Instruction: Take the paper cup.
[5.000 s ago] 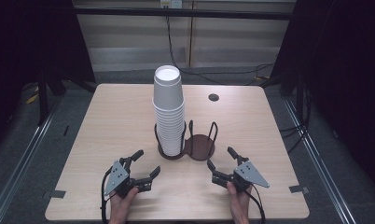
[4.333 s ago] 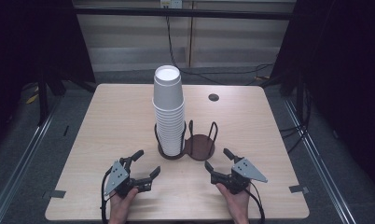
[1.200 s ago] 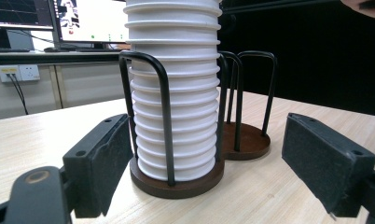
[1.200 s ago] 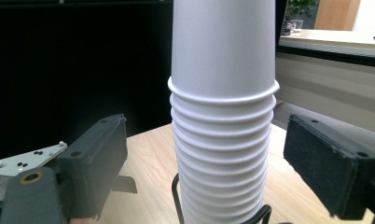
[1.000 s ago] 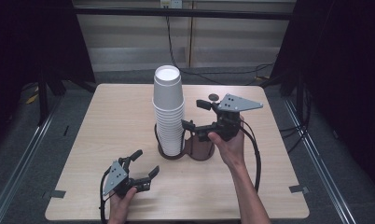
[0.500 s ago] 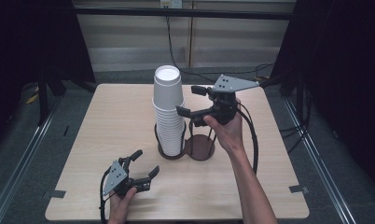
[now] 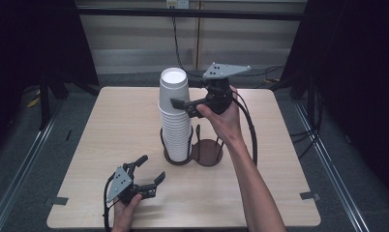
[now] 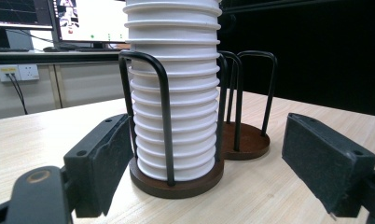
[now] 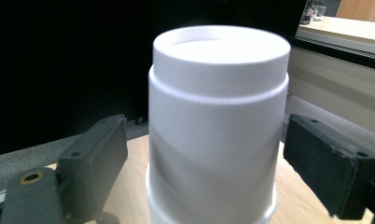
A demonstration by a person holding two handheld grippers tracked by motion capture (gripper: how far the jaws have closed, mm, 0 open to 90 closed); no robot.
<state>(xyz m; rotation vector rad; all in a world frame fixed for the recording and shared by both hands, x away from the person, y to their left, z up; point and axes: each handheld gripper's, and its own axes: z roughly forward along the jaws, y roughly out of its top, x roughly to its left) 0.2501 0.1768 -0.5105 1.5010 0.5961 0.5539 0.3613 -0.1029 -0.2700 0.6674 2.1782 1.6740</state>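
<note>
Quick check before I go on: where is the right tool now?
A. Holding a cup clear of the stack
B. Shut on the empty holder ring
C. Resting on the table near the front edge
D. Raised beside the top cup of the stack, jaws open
D: the right tool is up at the top cup, whose sides stand apart from both pads, so nothing is gripped.

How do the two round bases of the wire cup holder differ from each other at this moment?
The left base carries a tall stack of white cups; the right base carries nothing. The left base's wood shows only as a thin ring around the stack, while the right base's whole top shows. Both are dark brown, round, joined side by side, and fenced by black wire loops.
</note>
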